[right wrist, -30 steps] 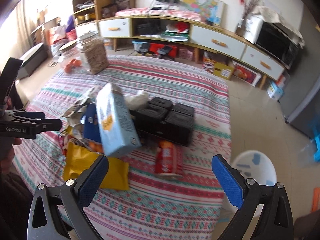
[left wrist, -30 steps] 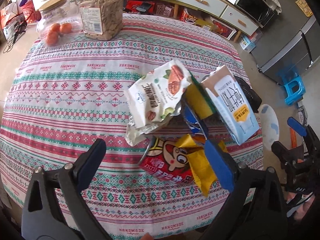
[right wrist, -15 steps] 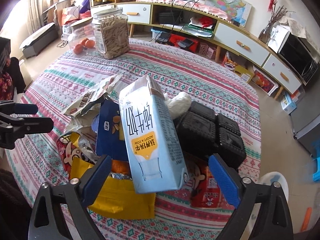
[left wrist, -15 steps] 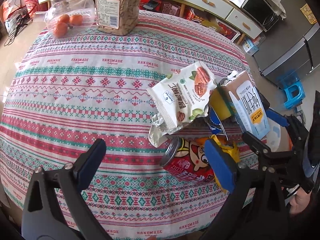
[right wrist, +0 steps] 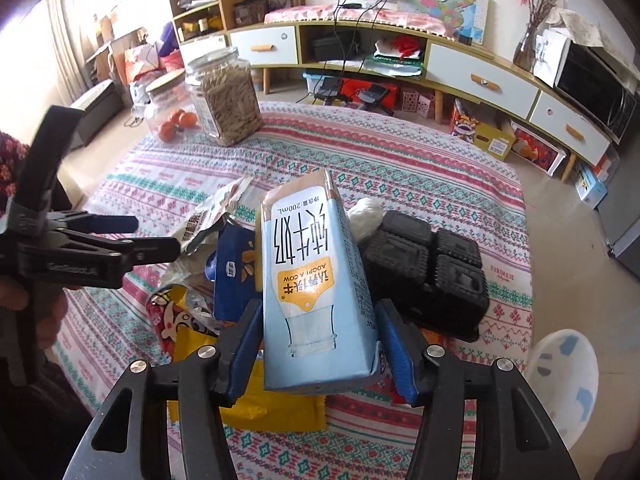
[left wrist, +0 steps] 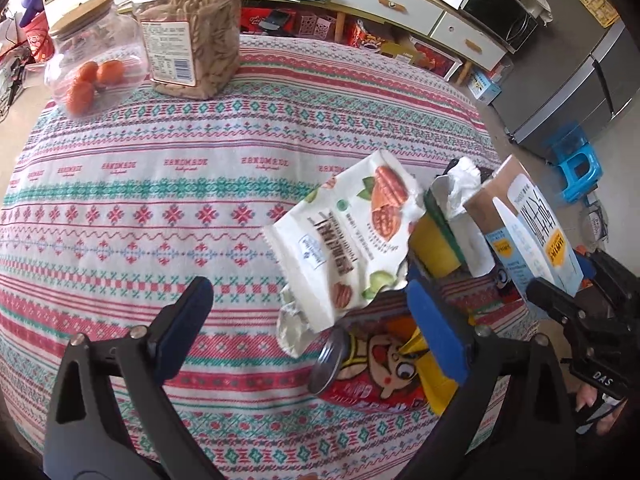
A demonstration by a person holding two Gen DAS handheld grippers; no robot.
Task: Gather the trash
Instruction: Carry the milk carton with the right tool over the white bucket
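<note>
A pale blue milk carton [right wrist: 316, 280] leans tilted on a heap of trash on the patterned tablecloth [right wrist: 400, 168]. My right gripper [right wrist: 319, 312] has a blue pad against each side of the carton's base, and its jaws are closing. The left wrist view shows the same carton [left wrist: 536, 236] with the right gripper [left wrist: 568, 292] around it. My left gripper [left wrist: 308, 292] is open above the heap's left edge. Its right finger hangs over a red cartoon can [left wrist: 368, 376] lying beside a white nut bag [left wrist: 352, 232]. A yellow wrapper [right wrist: 280, 404] and a blue packet [right wrist: 236, 276] lie under the carton.
A black plastic tray [right wrist: 432, 264] sits right of the carton. A white bin [right wrist: 564, 376] stands on the floor off the table's right edge. Two clear jars [left wrist: 196, 28] [left wrist: 88, 68] stand at the far side. My left gripper [right wrist: 148, 236] shows at the left.
My right gripper came down over the milk carton and its jaws narrowed from wide open to the carton's sides. My left gripper drifted forward over the table, so the heap sits further right in its view.
</note>
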